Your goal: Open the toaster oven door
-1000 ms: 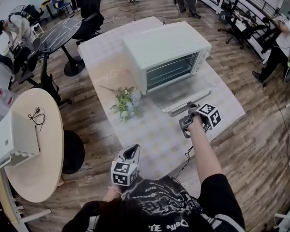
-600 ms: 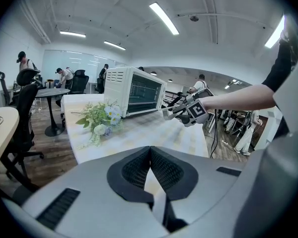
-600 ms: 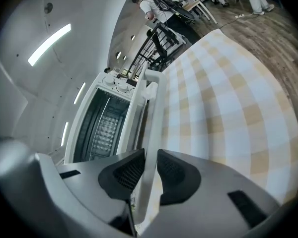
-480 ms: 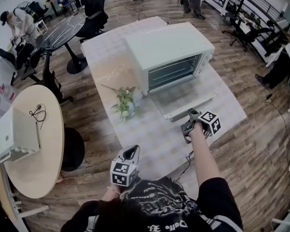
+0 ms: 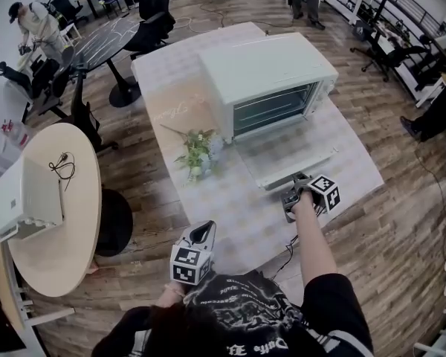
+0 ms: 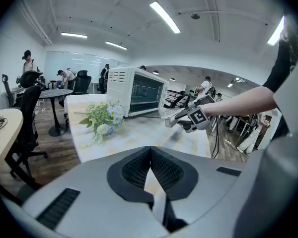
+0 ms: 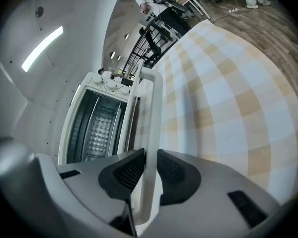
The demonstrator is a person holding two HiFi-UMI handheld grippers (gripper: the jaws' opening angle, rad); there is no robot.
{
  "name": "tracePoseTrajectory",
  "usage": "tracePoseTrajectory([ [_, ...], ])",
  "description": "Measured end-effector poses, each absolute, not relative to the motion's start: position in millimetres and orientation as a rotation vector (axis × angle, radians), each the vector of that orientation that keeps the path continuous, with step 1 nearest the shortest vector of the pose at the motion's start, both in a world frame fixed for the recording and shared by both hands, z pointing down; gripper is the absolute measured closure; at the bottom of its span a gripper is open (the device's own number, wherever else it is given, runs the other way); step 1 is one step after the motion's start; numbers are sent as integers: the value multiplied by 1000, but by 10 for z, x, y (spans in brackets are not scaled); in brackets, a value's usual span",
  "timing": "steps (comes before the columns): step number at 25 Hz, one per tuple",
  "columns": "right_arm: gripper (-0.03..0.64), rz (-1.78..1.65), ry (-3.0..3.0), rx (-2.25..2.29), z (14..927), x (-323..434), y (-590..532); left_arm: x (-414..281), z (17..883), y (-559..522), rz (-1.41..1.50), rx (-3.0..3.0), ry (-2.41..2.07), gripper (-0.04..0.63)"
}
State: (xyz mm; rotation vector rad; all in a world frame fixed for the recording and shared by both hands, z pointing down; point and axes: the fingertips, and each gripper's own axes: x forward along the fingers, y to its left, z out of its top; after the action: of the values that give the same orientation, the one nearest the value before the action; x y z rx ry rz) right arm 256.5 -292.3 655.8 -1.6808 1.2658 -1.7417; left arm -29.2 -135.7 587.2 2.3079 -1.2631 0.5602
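The glass-fronted door (image 5: 282,149) of the pale, boxy metal toaster oven (image 5: 267,69) lies swung all the way down, flat over the table and pointing toward the person, hinged along the oven's lower front edge. Its pale straight handle bar (image 7: 152,128) runs along the free edge, and the right gripper (image 7: 150,157) is clamped on that bar near one end: the two dark ribbed pads (image 7: 126,172) press against it from either side, the jaws only narrowly apart with the bar filling the gap. From the head view the right gripper (image 5: 295,188) sits at the near end of the handle bar (image 5: 301,171), the arm stretched out behind it. Through the open front, the right gripper view shows a wire rack (image 7: 97,128) inside the cavity and a row of round white knobs (image 7: 111,86) beside it. The oven stands toward the far side of a rectangular table covered in a pale checked cloth (image 5: 230,214). A small bunch of white and blue flowers with green leaves (image 5: 197,151) lies on the cloth just left of the door. The left gripper (image 5: 204,233) hangs at the table's near edge, well apart from the oven, its jaws closed tip to tip with nothing in them. Left of the table, on the wood-plank floor (image 5: 401,222), a round beige table (image 5: 70,236) carries a white box-shaped device (image 5: 26,199) and a coiled black cable (image 5: 59,166).
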Motion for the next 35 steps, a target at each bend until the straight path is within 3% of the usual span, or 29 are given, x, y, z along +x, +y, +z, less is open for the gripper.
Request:
tracePoseTrajectory([
  [30, 502, -1737, 1123, -1486, 6934, 2550, -2810, -272, 5895, -1249, 616, 2268, -1290, 575],
  [35, 538, -1761, 1148, -1527, 7004, 2559, -2773, -290, 5903, -1256, 609, 2251, -1297, 575],
])
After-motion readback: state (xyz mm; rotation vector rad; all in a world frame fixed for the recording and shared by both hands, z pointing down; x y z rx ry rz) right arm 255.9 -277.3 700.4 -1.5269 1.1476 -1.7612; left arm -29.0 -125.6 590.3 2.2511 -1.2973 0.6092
